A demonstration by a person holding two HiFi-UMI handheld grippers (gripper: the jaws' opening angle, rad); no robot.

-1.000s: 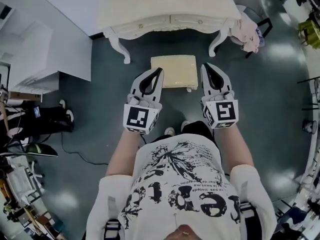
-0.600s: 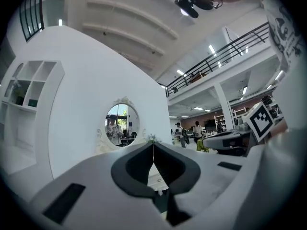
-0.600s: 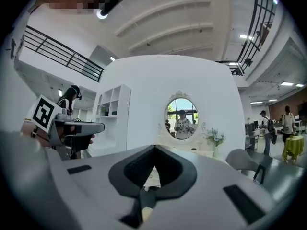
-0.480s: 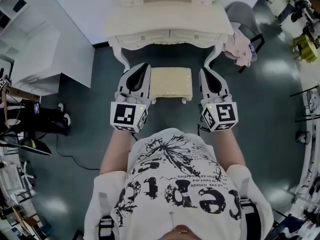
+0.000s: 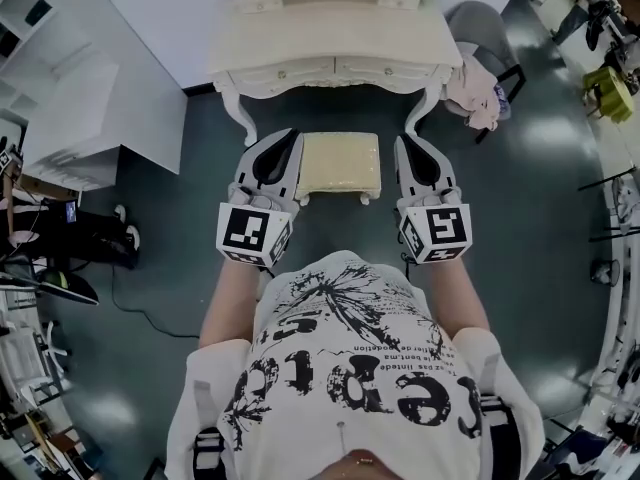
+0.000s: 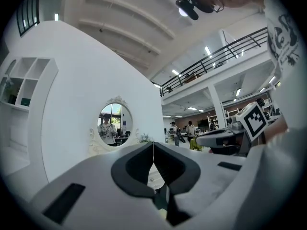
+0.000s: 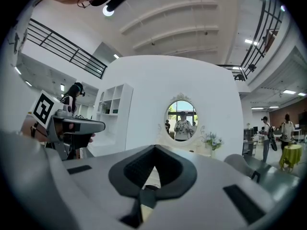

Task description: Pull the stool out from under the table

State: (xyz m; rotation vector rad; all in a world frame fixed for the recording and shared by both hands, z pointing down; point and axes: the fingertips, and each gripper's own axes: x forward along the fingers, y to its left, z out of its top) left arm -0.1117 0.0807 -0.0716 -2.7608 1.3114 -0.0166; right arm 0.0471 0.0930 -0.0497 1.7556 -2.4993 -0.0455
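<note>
"Cream cushion on the stool, yes? Where does it stand?"

"On the dark floor, in front of the white counter, about in line with the gap between its two curved front legs. In the head view a strip of floor shows between the stool and the front edge of the counter."

"And the two grippers?"

"One on each side of the stool. The left gripper overlaps the left edge of the stool in that view. The right gripper is just beside the right edge — whether either one touches it, I cannot tell."

"How are the tongs?"

"Both pairs are pressed together, tip against tip, with nothing between them. The left gripper view and the right gripper view show this clearly — beyond the tips hangs an oval mirror on a white wall."

"Anything else near?"

"A chair with pale pink cloth on it stands at the right end of the counter, and a white shelf unit is at the left."
</note>
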